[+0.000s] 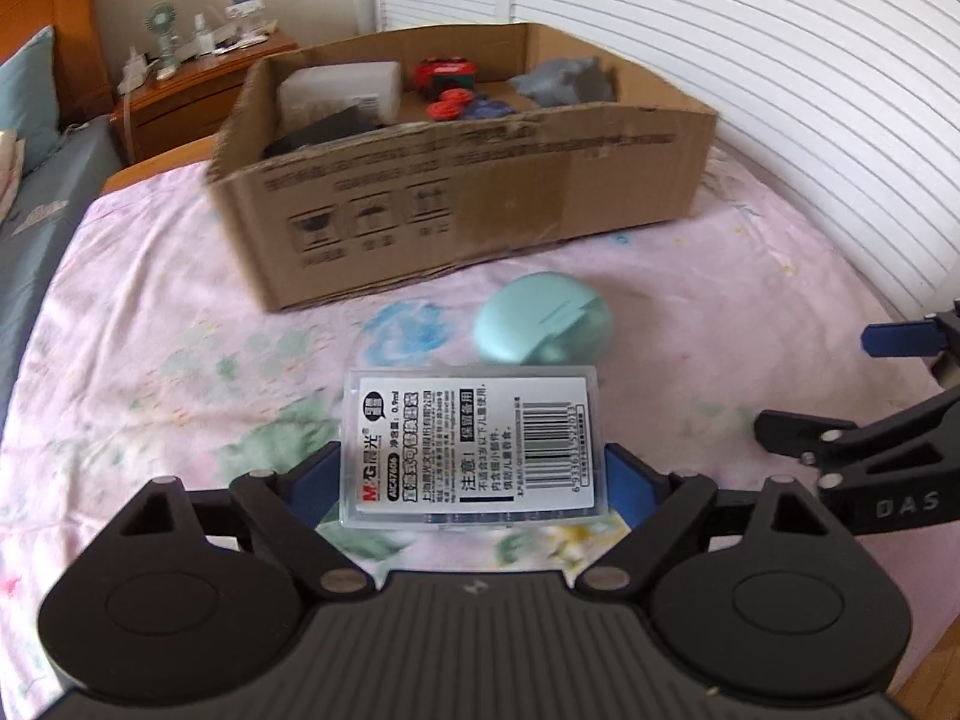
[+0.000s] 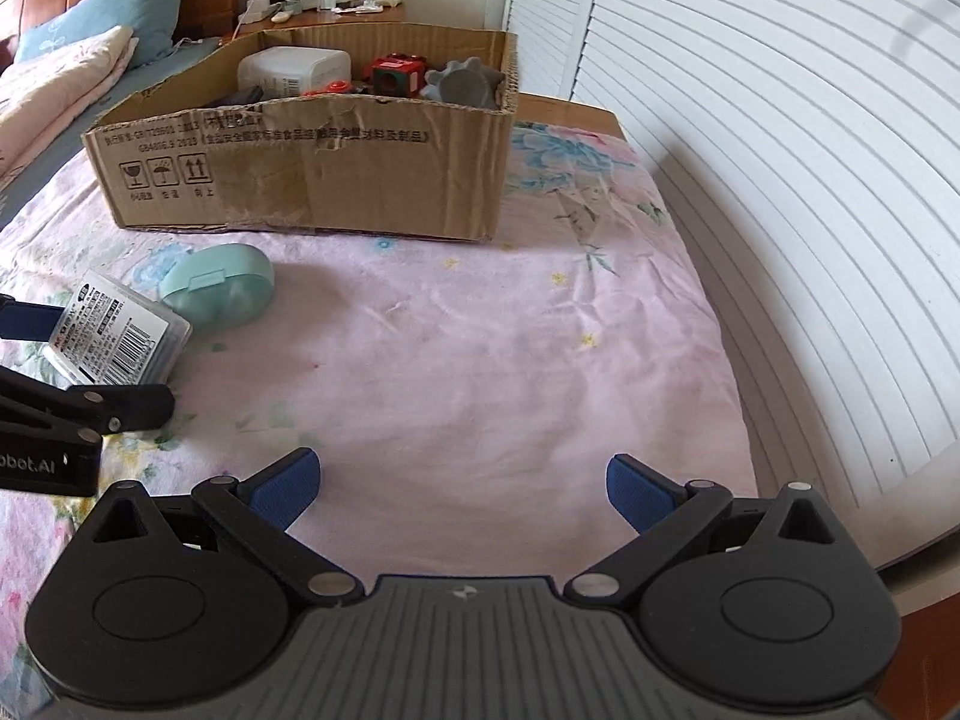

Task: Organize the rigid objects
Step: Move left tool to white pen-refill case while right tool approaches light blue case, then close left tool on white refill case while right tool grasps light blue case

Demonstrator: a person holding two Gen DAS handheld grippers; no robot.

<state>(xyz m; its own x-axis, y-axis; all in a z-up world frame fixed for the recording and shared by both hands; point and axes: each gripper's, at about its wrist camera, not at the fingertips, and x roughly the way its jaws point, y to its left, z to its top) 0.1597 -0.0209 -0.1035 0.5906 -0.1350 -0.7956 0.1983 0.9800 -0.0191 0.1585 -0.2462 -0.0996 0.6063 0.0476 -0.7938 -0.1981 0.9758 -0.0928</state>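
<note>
My left gripper (image 1: 474, 477) is shut on a clear plastic case with a white barcode label (image 1: 471, 447), held just above the pink floral sheet; the case also shows in the right wrist view (image 2: 117, 333). A mint green oval case (image 1: 543, 319) lies on the sheet just beyond it, also in the right wrist view (image 2: 219, 287). A cardboard box (image 1: 480, 204) stands behind, holding a white box (image 1: 345, 90), red toys (image 1: 447, 75) and a grey object (image 1: 567, 81). My right gripper (image 2: 462, 489) is open and empty over bare sheet.
The box also shows in the right wrist view (image 2: 312, 174). White louvred doors (image 2: 780, 150) run along the right. A wooden nightstand (image 1: 198, 84) with a small fan stands behind the box. Pillows (image 2: 72, 60) lie at far left.
</note>
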